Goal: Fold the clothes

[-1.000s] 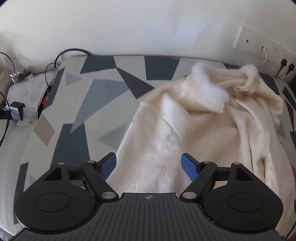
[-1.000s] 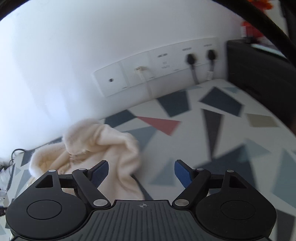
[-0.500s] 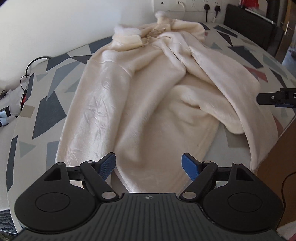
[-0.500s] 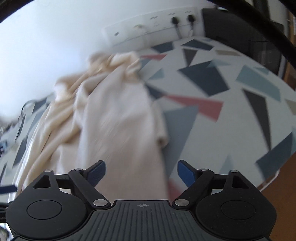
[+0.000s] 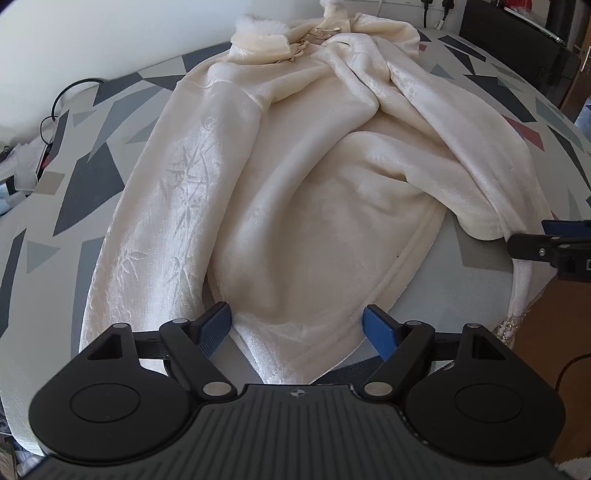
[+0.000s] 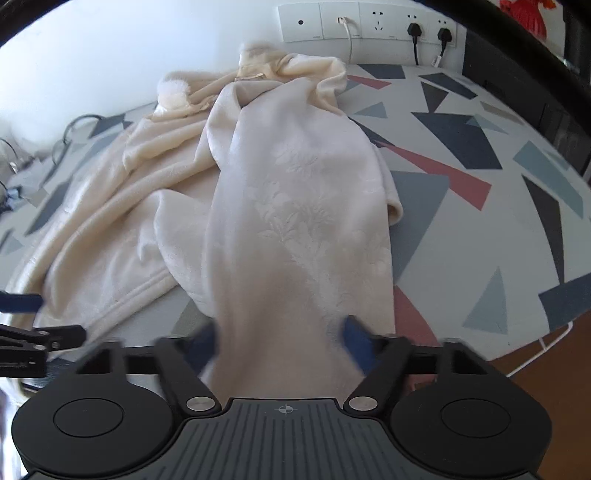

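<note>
Cream plush robe is sprawled on the table with the geometric-print cover, collar up by the wall sockets and hem toward the near edge, so its long axis runs straight away from both grippers. The right gripper is nearer the action: its jaws are closing with the robe's right-side panel between them, though blur hides whether the pads are pressing yet. The left gripper hovers wide open with the middle of the hem between its fingers, gripping nothing. My guess is the next move drags that side panel across toward the robe's middle. White wall behind the robe, cables beyond its left side.
</note>
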{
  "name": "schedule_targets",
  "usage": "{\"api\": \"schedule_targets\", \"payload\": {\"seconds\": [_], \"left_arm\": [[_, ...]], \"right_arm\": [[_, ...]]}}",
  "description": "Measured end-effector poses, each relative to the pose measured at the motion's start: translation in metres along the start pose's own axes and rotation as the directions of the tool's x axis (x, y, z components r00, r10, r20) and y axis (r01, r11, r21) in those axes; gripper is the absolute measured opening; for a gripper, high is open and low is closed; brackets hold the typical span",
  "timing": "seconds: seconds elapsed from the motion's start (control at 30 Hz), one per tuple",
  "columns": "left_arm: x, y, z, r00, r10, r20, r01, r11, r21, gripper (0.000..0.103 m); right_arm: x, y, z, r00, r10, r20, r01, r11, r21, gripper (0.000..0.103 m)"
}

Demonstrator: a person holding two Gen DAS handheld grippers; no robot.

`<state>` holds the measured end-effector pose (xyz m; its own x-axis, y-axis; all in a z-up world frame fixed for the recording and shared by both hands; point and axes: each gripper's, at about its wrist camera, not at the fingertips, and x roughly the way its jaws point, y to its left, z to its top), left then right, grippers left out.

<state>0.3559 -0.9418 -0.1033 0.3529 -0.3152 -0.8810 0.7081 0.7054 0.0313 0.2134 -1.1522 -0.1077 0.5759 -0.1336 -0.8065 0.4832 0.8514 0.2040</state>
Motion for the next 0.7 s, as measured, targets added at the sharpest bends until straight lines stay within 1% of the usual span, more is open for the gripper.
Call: {"api": "schedule_targets", "payload": {"seconds": [0.03, 0.07, 0.13, 0.27, 0.33, 0.4, 0.47, 0.53, 0.6, 0.63, 0.67, 0.7], "left_arm": [[0.000, 0.002, 0.000, 1.000, -0.006, -0.003, 0.006, 1.000, -0.014, 0.080], [0.001, 0.004, -0.001, 1.000, -0.013, -0.006, 0.013, 1.000, -0.028, 0.080], [0.001, 0.007, -0.002, 1.000, -0.025, -0.009, 0.025, 0.999, -0.046, 0.081], [0.003, 0.013, -0.004, 0.999, -0.038, -0.003, 0.038, 0.997, -0.070, 0.084], [0.003, 0.013, -0.005, 0.999, -0.036, 0.001, 0.036, 0.998, -0.061, 0.085], [0.003, 0.013, -0.005, 0.999, -0.036, 0.002, 0.037, 0.998, -0.058, 0.085], [0.004, 0.013, -0.005, 0.999, -0.038, 0.002, 0.038, 0.998, -0.055, 0.087], [0.005, 0.012, -0.004, 0.999, -0.037, 0.002, 0.037, 0.998, -0.046, 0.089], [0.007, 0.012, -0.003, 0.999, -0.033, 0.000, 0.033, 0.999, -0.039, 0.093], [0.008, 0.012, -0.003, 0.999, -0.033, -0.002, 0.033, 0.999, -0.039, 0.094], [0.008, 0.012, -0.002, 0.999, -0.033, -0.006, 0.032, 0.999, -0.040, 0.095], [0.009, 0.012, 0.000, 0.999, -0.033, -0.014, 0.032, 0.999, -0.040, 0.095]], "right_arm": [[-0.003, -0.006, 0.002, 0.999, 0.041, -0.016, -0.041, 0.999, 0.023, 0.028], [-0.006, -0.011, 0.003, 0.997, 0.069, -0.023, -0.068, 0.996, 0.051, 0.023], [-0.017, -0.021, 0.006, 0.995, 0.098, -0.015, -0.096, 0.990, 0.103, 0.008], [-0.030, -0.043, 0.017, 0.997, 0.074, 0.008, -0.074, 0.982, 0.177, 0.008], [-0.031, -0.051, 0.021, 1.000, 0.018, 0.014, -0.020, 0.984, 0.175, 0.008], [-0.030, -0.056, 0.024, 1.000, -0.008, 0.021, 0.004, 0.983, 0.183, 0.008], [-0.023, -0.055, 0.023, 1.000, -0.022, 0.011, 0.019, 0.983, 0.180, 0.014], [-0.014, -0.047, 0.021, 0.999, -0.038, -0.007, 0.039, 0.990, 0.139, 0.039], [-0.003, -0.037, 0.018, 0.998, -0.056, -0.023, 0.058, 0.995, 0.080, 0.049], [0.002, -0.032, 0.016, 0.997, -0.068, -0.030, 0.070, 0.996, 0.052, 0.048], [0.004, -0.030, 0.014, 0.996, -0.082, -0.019, 0.082, 0.996, 0.032, 0.048], [0.005, -0.027, 0.013, 0.996, -0.094, -0.007, 0.094, 0.995, 0.013, 0.044]]}}
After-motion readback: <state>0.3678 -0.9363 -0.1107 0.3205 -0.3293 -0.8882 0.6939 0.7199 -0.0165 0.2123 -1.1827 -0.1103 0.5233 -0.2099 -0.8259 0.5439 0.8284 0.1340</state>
